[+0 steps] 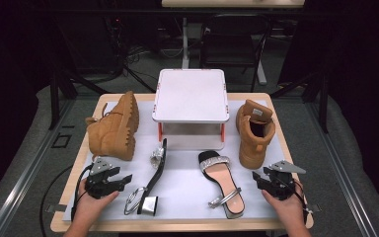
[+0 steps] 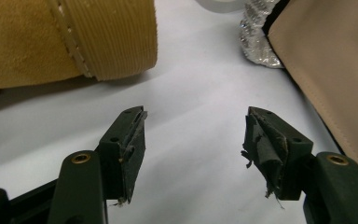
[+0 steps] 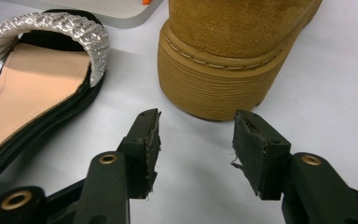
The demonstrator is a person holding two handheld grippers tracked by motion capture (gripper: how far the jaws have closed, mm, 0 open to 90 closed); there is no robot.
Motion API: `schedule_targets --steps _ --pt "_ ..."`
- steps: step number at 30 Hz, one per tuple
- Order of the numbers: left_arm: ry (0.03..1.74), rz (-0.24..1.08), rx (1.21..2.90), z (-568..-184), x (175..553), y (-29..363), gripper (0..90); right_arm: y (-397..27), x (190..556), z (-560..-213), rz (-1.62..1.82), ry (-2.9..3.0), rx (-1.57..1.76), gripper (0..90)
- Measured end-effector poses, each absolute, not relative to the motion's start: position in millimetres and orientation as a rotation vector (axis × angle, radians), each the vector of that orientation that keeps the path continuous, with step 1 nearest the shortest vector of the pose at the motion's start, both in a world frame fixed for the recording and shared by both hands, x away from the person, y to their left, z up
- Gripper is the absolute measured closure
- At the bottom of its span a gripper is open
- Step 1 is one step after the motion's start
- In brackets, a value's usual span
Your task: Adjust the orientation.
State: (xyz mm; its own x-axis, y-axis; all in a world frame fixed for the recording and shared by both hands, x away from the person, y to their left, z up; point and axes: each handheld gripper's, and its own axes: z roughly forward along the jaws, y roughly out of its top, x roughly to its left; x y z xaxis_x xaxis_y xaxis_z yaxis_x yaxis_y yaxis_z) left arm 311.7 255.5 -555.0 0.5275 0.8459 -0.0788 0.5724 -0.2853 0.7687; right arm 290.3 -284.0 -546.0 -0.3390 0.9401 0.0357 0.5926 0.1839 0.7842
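High view: four shoes lie on the counter [image 1: 187, 197] around the white shelf [image 1: 191, 95], none placed on it; both grippers wait near.

Left gripper [image 2: 193, 140] view: fingers released, empty, beside the tipped boot [image 2: 51, 37].

Right gripper [image 3: 196, 140] view: fingers released, empty, facing the upright boot [image 3: 223, 56]. No writing legible.

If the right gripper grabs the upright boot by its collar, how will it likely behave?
The upright boot probably lifts toe-down: its thick ribbed sole looks heavy. The suede collar may fold somewhat under the open right gripper. Pushed, it likely slides rather than tips, given its wide flat base.
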Motion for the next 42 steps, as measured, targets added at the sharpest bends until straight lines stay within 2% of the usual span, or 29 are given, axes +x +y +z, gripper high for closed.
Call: schedule_targets --steps 9,29,42 --pt "1.2 0.462 1.976 -554.2 305.8 263.7 37.6 -283.9 293.7 -546.5 1.047 2.023 1.438 49.7" --pt "1.188 0.393 1.974 -548.5 305.9 261.6 38.3 -286.3 290.9 -546.5 1.036 2.044 1.477 50.3" --pt "1.154 0.36 1.934 -534.0 296.4 255.8 44.9 -287.4 290.1 -546.4 1.036 2.035 1.494 50.5"
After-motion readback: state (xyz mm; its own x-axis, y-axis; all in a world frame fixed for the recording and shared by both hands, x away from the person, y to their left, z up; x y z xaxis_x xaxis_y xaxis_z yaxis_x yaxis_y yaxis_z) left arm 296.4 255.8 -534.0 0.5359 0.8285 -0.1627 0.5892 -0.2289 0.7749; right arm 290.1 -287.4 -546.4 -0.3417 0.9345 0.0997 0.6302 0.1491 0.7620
